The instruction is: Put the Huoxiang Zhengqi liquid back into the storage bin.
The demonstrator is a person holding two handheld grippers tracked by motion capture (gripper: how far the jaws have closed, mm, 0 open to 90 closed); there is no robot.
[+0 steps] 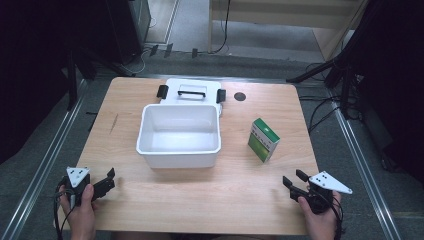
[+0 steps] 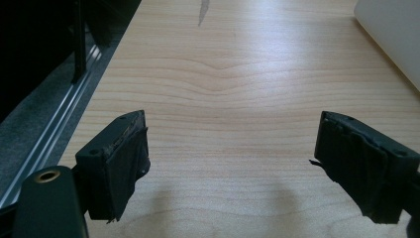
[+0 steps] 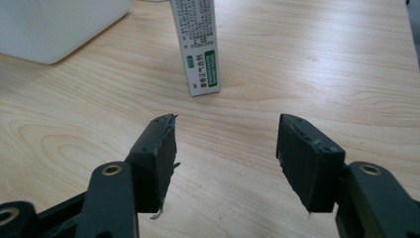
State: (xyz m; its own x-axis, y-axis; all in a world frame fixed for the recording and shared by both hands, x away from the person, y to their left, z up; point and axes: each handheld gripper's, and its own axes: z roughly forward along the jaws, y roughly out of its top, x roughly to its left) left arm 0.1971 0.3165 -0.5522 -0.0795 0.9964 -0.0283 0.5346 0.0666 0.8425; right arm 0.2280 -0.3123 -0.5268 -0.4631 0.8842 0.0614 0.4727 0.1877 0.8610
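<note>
Counter [image 1: 150, 200]: pale wood, carrying every item listed here; I work from its near edge.

White box [image 1: 178, 135]: stands open in the middle of the counter, hollow side up, nothing in it. I judge it is set there as the place to put things into, within reach of both my hands.

Lid [image 1: 192, 91]: lies flat behind the white box, touching its far wall, handle up and a black clasp at each end. Swung back that way it leaves the mouth of the box free.

Green carton [image 1: 263, 139]: stands on a narrow edge to the right of the white box, apart from it and turned at an angle. In the right gripper view its printed end [image 3: 198, 44] rises straight ahead of my jaws, which is why I take it as the item in hand.

Right tool [image 1: 295, 184]: rests at the near right of the counter, aimed at the green carton. Jaws parted, nothing between them, well short of the carton; the gap looks about wide enough to take its thin side.

Left tool [image 1: 106, 181]: rests at the near left, jaws spread wide over bare wood, released and idle. The corner of the white box sits off to its right, untouched.

Next move, my estimate: bring the right tool forward around the green carton, then close.
</note>
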